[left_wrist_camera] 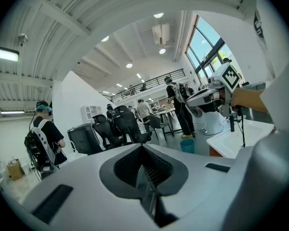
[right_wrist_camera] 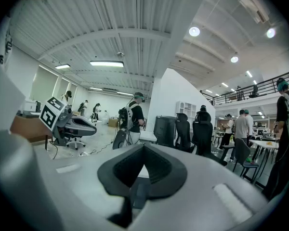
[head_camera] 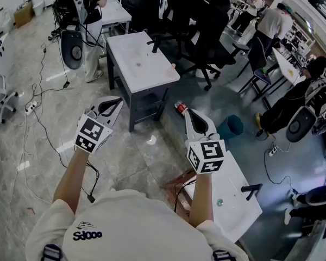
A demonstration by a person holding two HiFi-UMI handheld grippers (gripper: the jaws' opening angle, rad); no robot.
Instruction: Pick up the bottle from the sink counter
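Note:
A small bottle with a red label shows just past the tip of my right gripper, low down by the floor; I cannot tell what it rests on. It does not appear in the right gripper view, where the right gripper has its jaws together with nothing between them. My left gripper hangs in the air to the left, pointing away from me. In its own view the left gripper is shut and empty. The white sink counter with a black faucet stands below my right hand.
A second white table with a black faucet stands ahead. Black office chairs crowd behind it. A teal bin sits on the floor to the right. Cables trail on the left. People stand at the back right.

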